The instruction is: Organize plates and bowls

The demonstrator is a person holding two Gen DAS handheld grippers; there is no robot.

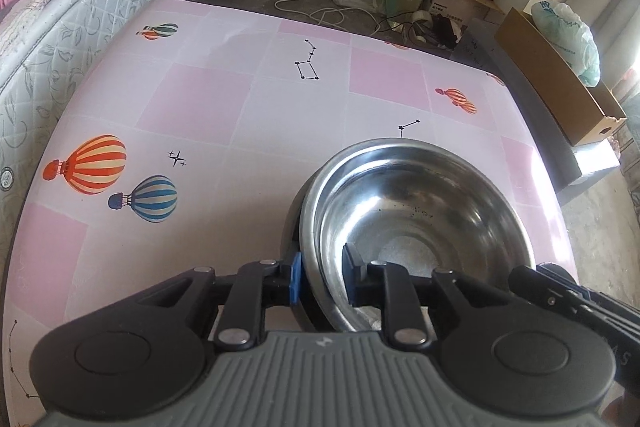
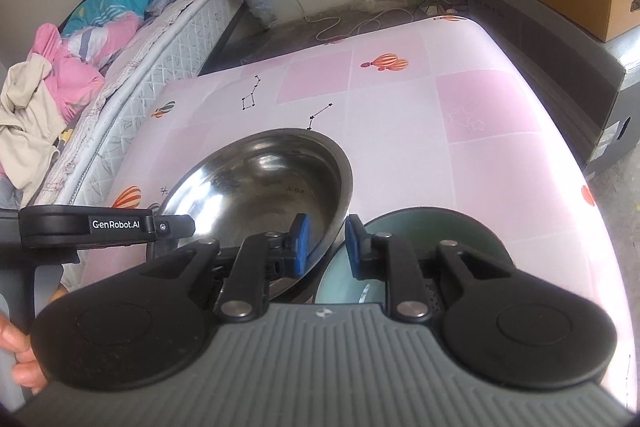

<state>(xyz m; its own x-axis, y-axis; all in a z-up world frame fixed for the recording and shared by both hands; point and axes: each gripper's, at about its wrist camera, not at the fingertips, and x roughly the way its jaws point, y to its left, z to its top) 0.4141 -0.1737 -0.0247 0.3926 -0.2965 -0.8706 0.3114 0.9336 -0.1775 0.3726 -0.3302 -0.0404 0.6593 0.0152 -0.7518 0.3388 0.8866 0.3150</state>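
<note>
A steel bowl point(image 1: 420, 215) stands on the pink table, seemingly nested on a darker dish whose edge shows at its left. My left gripper point(image 1: 322, 277) straddles its near-left rim, one blue pad outside and one inside; the pads do not look pressed on the rim. In the right wrist view the steel bowl point(image 2: 260, 179) is tilted. My right gripper point(image 2: 326, 247) straddles its right rim, pads slightly apart. A teal bowl point(image 2: 432, 227) sits just right of it, under my right finger. The left gripper's body point(image 2: 104, 225) shows at the left.
A bed with a mattress point(image 1: 80, 11) and pink bedding runs along the table's left side. Cardboard boxes point(image 1: 560, 75), bags and cables lie on the floor beyond the far and right edges. A grey box point(image 2: 560, 67) stands to the right.
</note>
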